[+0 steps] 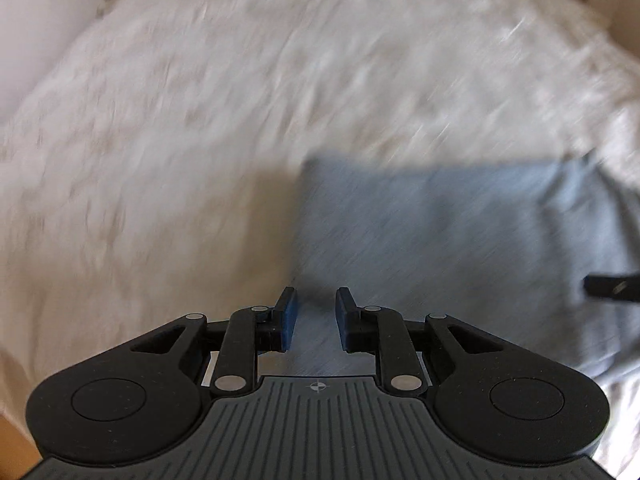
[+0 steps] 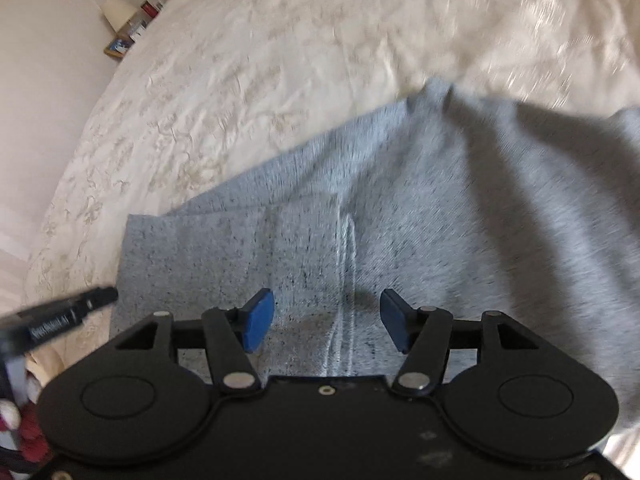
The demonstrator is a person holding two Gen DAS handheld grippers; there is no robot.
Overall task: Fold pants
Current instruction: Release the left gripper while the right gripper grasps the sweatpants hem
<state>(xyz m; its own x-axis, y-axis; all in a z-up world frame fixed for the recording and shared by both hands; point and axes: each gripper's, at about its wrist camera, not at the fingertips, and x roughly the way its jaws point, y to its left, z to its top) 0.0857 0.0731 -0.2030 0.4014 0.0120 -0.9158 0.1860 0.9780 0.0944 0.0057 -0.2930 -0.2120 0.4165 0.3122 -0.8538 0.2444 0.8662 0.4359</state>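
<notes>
Grey heathered pants (image 2: pixel 400 208) lie on a cream bedspread (image 2: pixel 248 64), with a white stitched seam running toward my right gripper. My right gripper (image 2: pixel 326 320) is open above the pants, jaws wide apart, holding nothing. In the left wrist view the pants (image 1: pixel 460 232) lie as a flat grey panel at right. My left gripper (image 1: pixel 316 316) is open over the pants' left edge, empty. The other gripper's black tip shows at the right edge of the left wrist view (image 1: pixel 608 286) and at the left edge of the right wrist view (image 2: pixel 68 316). Both views are motion-blurred.
The cream patterned bedspread (image 1: pixel 200 120) covers the bed. A bedside shelf with small items (image 2: pixel 128 28) stands by the wall beyond the far corner. Red and white things (image 2: pixel 24 428) sit low at the left.
</notes>
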